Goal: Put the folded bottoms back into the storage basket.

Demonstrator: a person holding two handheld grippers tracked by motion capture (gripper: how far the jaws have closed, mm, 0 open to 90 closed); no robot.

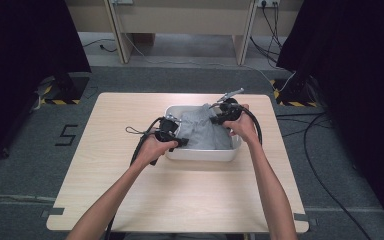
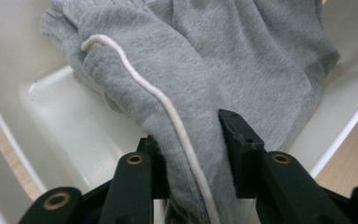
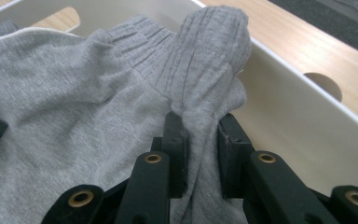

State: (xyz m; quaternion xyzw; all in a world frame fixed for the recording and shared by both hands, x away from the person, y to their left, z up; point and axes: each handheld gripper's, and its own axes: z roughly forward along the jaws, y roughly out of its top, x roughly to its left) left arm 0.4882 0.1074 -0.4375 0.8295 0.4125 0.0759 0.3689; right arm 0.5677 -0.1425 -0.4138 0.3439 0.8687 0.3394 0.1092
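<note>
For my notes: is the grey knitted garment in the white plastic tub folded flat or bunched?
Bunched. The grey knitted garment lies crumpled in the white plastic tub, with folds pinched by the left gripper and right gripper.

Grey garment btwn jaws, white tub

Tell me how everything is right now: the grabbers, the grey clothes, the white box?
left gripper: shut on the grey garment, drawstring side.
right gripper: shut on the garment's ribbed cuff.
grey garment: crumpled, lying in the bin, pinched at both ends.
white drawstring: loose, draped along the fabric.
white bin: upright on the table, holding the garment.
</note>
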